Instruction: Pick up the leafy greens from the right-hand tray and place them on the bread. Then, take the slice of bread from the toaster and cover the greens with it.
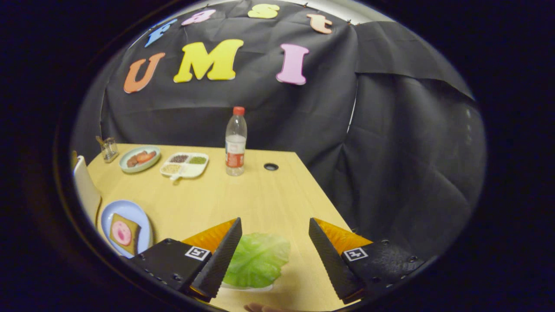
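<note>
Hand-held gripper [273, 236] wide open, holding nothing, lined up to straddle the crinkled pale-green lettuce leaf [256, 259] lying between its fingers. Blue plate with toast slice [124, 233] waits at 9 o'clock on the wooden table [260, 199].

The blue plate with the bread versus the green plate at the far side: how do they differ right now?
The blue plate lies near the open gripper, beside one finger; the green plate sits far beyond, next to the divided tray. The blue plate carries a bread slice with a pink round on it; the green plate holds reddish-brown pieces. Both rest flat on the wooden table.
</note>
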`<move>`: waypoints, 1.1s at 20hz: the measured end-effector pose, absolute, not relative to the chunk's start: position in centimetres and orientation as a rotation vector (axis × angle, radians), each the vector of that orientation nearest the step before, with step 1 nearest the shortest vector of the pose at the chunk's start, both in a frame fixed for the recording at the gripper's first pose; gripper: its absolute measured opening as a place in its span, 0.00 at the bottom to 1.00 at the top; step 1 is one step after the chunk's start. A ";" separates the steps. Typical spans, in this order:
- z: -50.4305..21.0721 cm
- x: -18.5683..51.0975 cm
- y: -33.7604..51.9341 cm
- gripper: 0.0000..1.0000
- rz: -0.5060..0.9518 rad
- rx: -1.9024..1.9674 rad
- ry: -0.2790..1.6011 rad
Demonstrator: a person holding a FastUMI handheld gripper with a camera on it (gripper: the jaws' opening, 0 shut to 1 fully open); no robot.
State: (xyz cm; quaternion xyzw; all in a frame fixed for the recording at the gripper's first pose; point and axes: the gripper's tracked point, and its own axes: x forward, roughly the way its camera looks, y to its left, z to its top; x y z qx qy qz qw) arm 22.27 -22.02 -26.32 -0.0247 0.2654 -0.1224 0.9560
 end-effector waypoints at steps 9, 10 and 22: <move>-33.9 22.5 -23.5 0.94 -0.198 0.032 0.740; -34.2 22.6 -23.2 0.93 -0.177 0.044 0.746; -31.1 22.0 -20.8 0.04 -0.098 0.035 0.705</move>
